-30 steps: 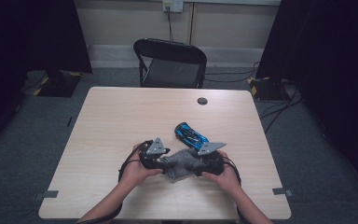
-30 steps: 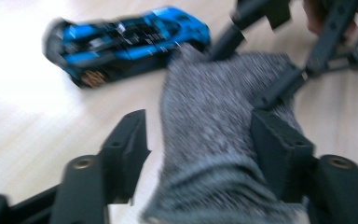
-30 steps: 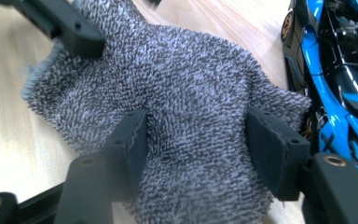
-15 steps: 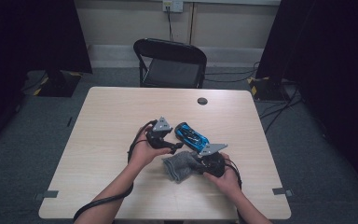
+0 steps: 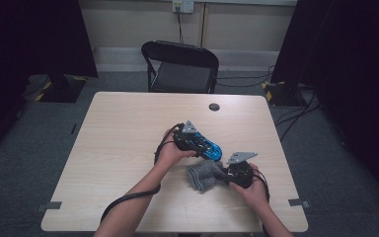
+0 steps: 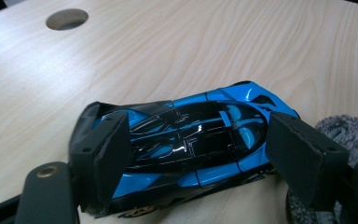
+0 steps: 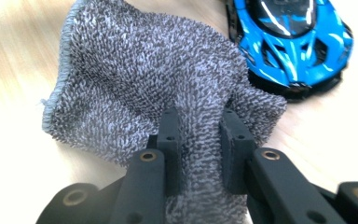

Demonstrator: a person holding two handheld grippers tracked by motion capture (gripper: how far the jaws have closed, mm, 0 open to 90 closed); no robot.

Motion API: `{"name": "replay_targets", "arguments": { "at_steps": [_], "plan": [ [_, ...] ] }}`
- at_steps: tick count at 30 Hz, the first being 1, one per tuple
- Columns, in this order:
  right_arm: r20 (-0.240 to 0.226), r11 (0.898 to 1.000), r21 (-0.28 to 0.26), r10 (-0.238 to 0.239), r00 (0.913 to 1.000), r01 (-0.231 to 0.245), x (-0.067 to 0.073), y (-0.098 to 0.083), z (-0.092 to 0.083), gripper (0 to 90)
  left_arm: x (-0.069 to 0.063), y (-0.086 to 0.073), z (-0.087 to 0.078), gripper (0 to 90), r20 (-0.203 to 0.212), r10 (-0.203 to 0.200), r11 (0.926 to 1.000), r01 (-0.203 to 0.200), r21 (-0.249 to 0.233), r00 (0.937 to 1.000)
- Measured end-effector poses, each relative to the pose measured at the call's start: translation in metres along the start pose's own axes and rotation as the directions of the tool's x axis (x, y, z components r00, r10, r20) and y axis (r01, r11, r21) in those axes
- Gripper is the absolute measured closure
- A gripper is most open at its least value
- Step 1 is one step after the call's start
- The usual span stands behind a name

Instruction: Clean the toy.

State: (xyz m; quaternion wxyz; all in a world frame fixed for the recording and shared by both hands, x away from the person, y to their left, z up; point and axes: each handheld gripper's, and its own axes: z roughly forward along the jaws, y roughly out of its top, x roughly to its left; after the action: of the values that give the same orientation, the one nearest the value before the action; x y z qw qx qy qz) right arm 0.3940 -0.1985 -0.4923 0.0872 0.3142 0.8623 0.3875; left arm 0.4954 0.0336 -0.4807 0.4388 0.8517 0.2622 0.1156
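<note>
A blue and black toy car (image 5: 213,149) lies on the table (image 5: 123,133) right of centre. My left gripper (image 5: 198,143) reaches over it from the left. In the left gripper view the car (image 6: 191,135) lies lengthwise between the two pads (image 6: 109,154). The jaws stand wide and have just been closing a little, with the car between them; I see no firm press. A grey terry cloth (image 5: 202,177) lies just in front of the car. My right gripper (image 7: 199,140) is shut on a fold of the cloth (image 7: 135,70), with the car's nose (image 7: 289,42) beyond.
A round cable hole (image 5: 214,106) sits in the tabletop near the far edge. A black folding chair (image 5: 181,66) stands behind the table. Cables run along the floor at the right. Dark curtains flank the room.
My left hand left the cloth and moved up and right to the car, its jaws widening. The right gripper closed on the cloth.
</note>
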Motion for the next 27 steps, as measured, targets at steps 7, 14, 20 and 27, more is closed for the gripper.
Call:
{"name": "replay_targets", "arguments": {
  "at_steps": [7,14,20,27],
  "plan": [
    [0.024,1.0,0.005,0.025,0.9994,-0.025,-0.005,-0.003,-0.005,73.3,0.001,0.001,0.005,22.0,0.003,0.007,0.9993,-0.007,0.037,1.0],
    [0.052,0.999,0.023,0.044,0.9977,-0.045,-0.014,-0.002,-0.008,73.1,0.002,-0.005,0.004,20.2,-0.025,0.022,0.9989,-0.021,0.042,0.9995],
    [0.085,0.997,0.046,0.053,0.995,-0.057,-0.024,0.0,-0.012,73.1,0.003,-0.004,0.005,20.2,-0.026,0.033,0.9981,-0.032,0.053,0.9991],
    [0.14,0.994,0.053,0.086,0.9865,-0.094,-0.042,-0.001,-0.017,73.1,0.004,-0.004,0.005,20.2,-0.03,0.032,0.9979,-0.03,0.058,0.9991]
  ]
}}
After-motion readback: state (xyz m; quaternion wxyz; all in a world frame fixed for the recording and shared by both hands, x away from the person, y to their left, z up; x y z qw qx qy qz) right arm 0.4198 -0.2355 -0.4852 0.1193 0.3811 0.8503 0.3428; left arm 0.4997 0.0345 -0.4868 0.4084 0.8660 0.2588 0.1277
